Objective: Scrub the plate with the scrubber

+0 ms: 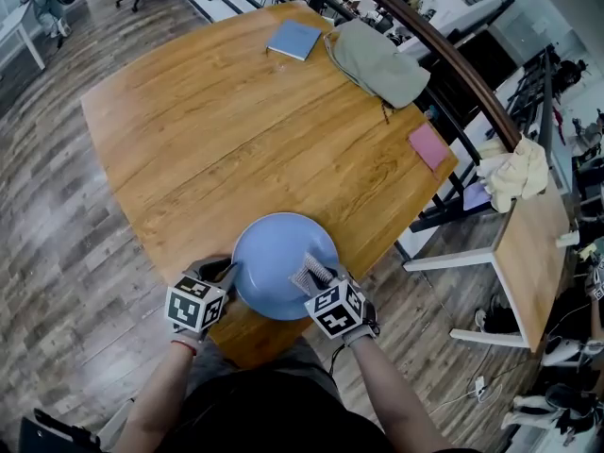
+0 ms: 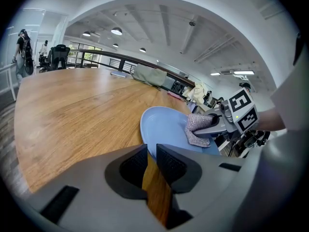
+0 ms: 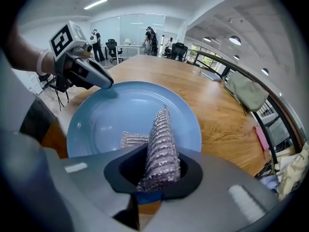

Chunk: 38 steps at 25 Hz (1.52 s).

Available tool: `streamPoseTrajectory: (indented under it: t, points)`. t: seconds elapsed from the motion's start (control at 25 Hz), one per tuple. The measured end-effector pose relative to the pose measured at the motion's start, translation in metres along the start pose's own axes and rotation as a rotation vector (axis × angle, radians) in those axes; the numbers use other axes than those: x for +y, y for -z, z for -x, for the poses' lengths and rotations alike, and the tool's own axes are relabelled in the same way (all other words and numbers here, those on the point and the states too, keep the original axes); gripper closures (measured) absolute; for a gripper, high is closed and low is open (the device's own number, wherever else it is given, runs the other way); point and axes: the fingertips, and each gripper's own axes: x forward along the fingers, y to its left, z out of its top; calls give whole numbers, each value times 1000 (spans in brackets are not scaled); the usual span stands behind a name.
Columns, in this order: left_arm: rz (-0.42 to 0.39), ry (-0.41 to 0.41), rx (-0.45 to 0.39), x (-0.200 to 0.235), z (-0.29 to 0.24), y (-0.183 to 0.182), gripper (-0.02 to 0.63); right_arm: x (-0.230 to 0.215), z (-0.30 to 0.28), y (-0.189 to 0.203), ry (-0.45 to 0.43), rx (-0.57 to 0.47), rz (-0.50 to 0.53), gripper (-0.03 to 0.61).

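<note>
One blue plate (image 1: 274, 253) lies on the wooden table (image 1: 236, 111), at the edge nearest the person, and everything else is best placed from it. At the plate's left rim the left gripper (image 2: 150, 151) has its fingers closed to a narrow slit with the rim pinched between them, steadying the plate. Over the plate's near right side the right gripper (image 3: 158, 166) has its fingers clamped on the one scrubber (image 1: 310, 274), a silvery mesh pad that stands up folded out of the grip, with its loose end draped down onto the plate's inner face. The plate looks stiff, smooth and likely breakable, and it will probably skate on the wood under rubbing, so a firm hold on the rim opposite the scrubbing side seems the right place. The scrubber looks soft and limp, so it will probably buckle unless it is held low, near the part that meets the plate. Well beyond the plate lie one blue notebook (image 1: 294, 39) and one grey-green bag (image 1: 377, 61). One pink pad (image 1: 429, 145) lies beyond the plate and to its right.
</note>
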Motion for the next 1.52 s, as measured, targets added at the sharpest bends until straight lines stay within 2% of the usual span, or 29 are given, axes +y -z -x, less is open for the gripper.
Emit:
streamPoseTrajectory:
  t: [0.24,0.92,1.2,1.44,1.52]
  points:
    - [5,-1,4,0,-1,-1,558,25,0,-5,-51,-15,4,509]
    - [19,-1,-2,0,-1,-2,560,96,-15,-47,-206,-58,110,508]
    - [26,-7,-7,-1,-1,-1,560,101,-27,-65,-211,-74,157,508]
    - [28,-10,-7,-2,0,0,561,97,-39,-84,-168,-83,312,508]
    - [28,-11,-5,-2,0,0,561,95,-43,-90,-164,-89,327,508]
